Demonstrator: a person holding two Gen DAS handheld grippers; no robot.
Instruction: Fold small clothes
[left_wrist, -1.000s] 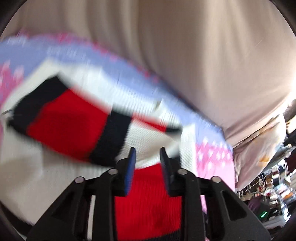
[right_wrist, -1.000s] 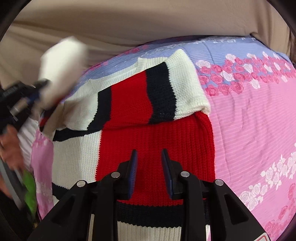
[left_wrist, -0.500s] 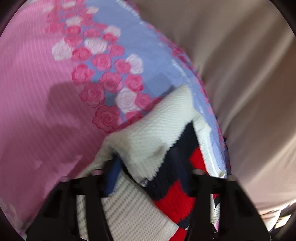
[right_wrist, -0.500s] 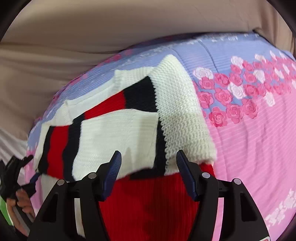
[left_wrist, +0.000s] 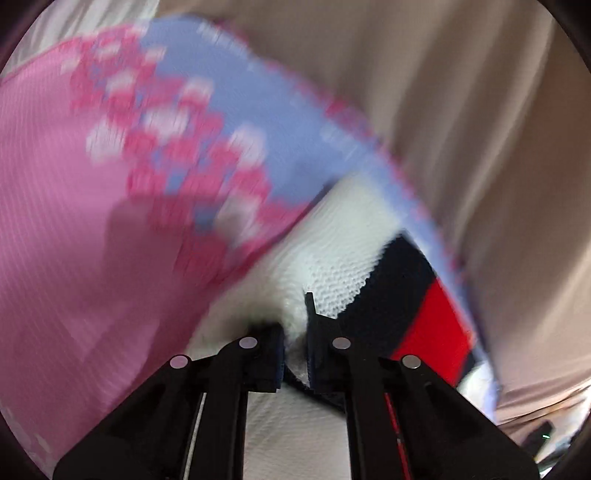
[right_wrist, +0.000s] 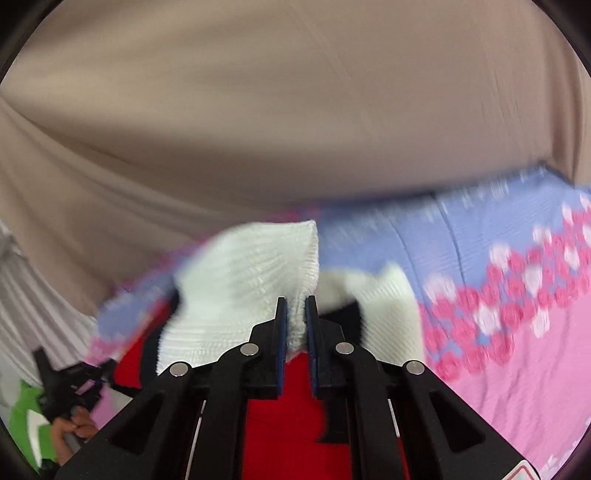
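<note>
I work over a bed whose pink bedspread (right_wrist: 524, 387), banded in lilac and printed with roses, runs up to a beige draped curtain (right_wrist: 295, 110) along its far edge. My left gripper (left_wrist: 295, 325) is clamped on white knit of the striped sweater (left_wrist: 351, 269), which lies near that far edge, and my right gripper (right_wrist: 295, 317) pinches a raised white fold of it. The left view is blurred.
</note>
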